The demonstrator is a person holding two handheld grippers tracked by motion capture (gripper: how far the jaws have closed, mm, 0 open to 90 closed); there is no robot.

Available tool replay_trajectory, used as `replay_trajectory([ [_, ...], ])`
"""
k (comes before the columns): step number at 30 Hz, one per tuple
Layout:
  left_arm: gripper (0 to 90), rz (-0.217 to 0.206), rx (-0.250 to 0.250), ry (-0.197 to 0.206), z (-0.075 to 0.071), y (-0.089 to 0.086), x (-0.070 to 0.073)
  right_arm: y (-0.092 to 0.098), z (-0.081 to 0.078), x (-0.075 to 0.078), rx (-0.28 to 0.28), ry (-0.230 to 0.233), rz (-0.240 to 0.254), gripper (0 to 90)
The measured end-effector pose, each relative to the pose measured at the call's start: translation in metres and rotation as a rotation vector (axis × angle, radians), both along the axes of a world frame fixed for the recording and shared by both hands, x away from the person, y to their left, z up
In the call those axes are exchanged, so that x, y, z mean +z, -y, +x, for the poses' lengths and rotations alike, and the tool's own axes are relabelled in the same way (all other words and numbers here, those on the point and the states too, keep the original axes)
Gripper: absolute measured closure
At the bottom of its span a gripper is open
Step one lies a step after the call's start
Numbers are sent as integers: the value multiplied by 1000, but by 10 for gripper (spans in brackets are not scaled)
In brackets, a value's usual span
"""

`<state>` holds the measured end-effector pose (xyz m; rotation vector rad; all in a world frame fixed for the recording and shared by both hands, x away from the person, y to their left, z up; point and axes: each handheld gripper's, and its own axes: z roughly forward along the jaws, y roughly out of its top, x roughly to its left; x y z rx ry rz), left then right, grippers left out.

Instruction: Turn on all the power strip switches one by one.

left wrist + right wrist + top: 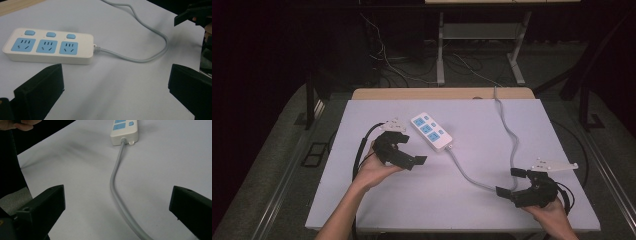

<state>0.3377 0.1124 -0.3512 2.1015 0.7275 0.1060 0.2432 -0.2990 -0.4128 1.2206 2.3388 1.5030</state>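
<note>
A white power strip [431, 131] with three blue sockets and blue switches lies flat at the middle of the white table. Its grey cable [477, 180] runs toward the near right, then loops back up to the far edge. My left gripper [412, 149] is open just left of the strip, holding nothing. In the left gripper view the strip [48, 46] lies ahead, beyond the spread jaws of the left gripper [116, 87]. My right gripper [510, 182] is open at the near right, close to the cable. The right gripper view has the cable [116, 182] passing between the jaws of the right gripper [117, 207], untouched, with the strip [124, 130] beyond.
The white tabletop [362, 200] has a wooden strip [442, 93] along its far edge. Behind it stand desk legs [440, 50] and loose floor cables. A black cable [362, 145] trails from the left gripper. The other gripper [192, 13] shows at the top right of the left gripper view.
</note>
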Motion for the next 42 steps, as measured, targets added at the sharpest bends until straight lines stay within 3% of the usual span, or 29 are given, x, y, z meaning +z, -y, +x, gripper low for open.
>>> replay_trajectory([
  [21, 0, 73, -54, 0, 35, 25, 11, 1, 0, -1, 2, -5, -1, 3],
  [42, 10, 130, -54, -11, 76, 41, 17, 3, 0, -1, 0, -3, -2, 3],
])
